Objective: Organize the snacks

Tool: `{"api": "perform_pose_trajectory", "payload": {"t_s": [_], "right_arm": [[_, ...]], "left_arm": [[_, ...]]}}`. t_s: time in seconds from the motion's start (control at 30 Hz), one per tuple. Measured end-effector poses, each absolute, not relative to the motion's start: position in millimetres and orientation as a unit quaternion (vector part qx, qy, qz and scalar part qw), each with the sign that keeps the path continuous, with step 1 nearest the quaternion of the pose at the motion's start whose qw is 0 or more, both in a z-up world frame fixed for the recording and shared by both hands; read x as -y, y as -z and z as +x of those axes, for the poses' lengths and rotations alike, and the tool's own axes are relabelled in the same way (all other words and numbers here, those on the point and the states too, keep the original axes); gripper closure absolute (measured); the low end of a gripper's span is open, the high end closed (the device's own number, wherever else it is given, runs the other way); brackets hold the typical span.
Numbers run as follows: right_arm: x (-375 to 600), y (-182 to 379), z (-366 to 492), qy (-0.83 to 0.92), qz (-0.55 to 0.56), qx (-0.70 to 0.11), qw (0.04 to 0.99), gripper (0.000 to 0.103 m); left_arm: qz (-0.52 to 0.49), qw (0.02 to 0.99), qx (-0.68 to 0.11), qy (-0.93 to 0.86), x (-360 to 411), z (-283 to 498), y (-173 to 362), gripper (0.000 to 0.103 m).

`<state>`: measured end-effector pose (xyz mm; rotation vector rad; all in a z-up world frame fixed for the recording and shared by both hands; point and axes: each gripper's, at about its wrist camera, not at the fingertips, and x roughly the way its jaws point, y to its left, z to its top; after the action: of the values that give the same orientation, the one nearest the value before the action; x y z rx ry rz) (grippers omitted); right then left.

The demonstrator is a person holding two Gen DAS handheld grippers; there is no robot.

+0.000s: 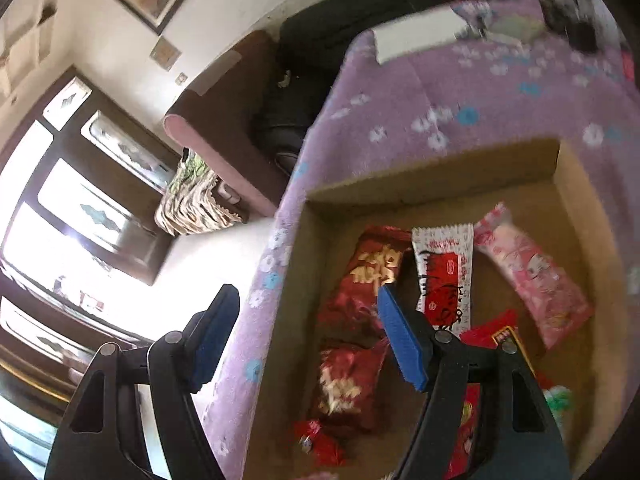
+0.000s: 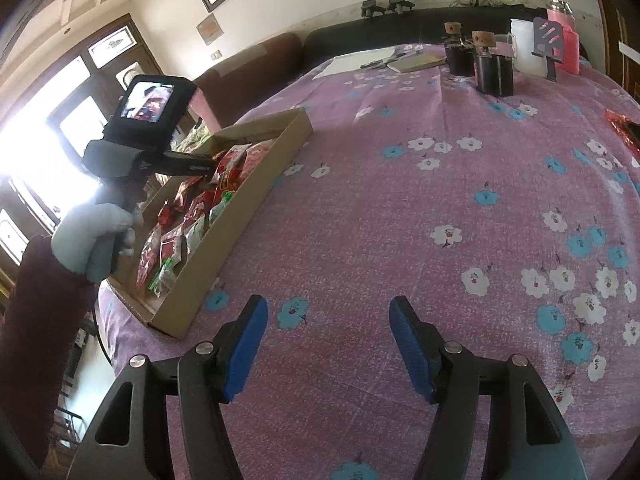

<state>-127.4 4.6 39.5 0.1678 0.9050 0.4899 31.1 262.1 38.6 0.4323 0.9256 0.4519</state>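
Both tongs, left tongs (image 1: 308, 332) and right tongs (image 2: 328, 344), gape empty; snack packets (image 1: 432, 276) lie in the cardboard tray (image 2: 224, 240) on the desk (image 2: 400, 200), probably light, crinkly, slippery, best pinched at a sealed edge.

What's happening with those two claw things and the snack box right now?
Both jaws open, empty. Left gripper at cardboard box of snacks. Right gripper over bare tablecloth. Nothing blocking.
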Motion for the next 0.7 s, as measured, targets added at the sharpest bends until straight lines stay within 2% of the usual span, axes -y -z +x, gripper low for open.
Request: {"api": "perform_pose_trajectory", "payload": {"t_s": [0.1, 0.2, 0.4, 0.5, 0.6, 0.7], "right_arm": [[-3, -39, -127, -0.233, 0.083, -0.432, 0.867, 0.037], [-4, -40, -128, -0.234, 0.083, -0.431, 0.867, 0.037], [-5, -39, -127, -0.236, 0.082, -0.432, 0.867, 0.036], [-4, -39, -127, -0.233, 0.085, -0.433, 0.867, 0.036], [-1, -39, -126, -0.229, 0.092, -0.434, 0.867, 0.036], [0, -38, -126, -0.227, 0.096, -0.436, 0.865, 0.035]], "left_arm": [[0.169, 0.862, -0.446, -0.169, -263, 3, -57, 0.031], [0.179, 0.863, -0.453, -0.136, -255, -25, -59, 0.031], [0.241, 0.843, -0.468, -0.113, -223, -48, -25, 0.031], [0.216, 0.855, -0.458, -0.114, -227, -46, -30, 0.031], [0.137, 0.891, -0.417, -0.115, -245, -60, -65, 0.031], [0.087, 0.928, -0.336, -0.134, -260, -102, -105, 0.031]]}}
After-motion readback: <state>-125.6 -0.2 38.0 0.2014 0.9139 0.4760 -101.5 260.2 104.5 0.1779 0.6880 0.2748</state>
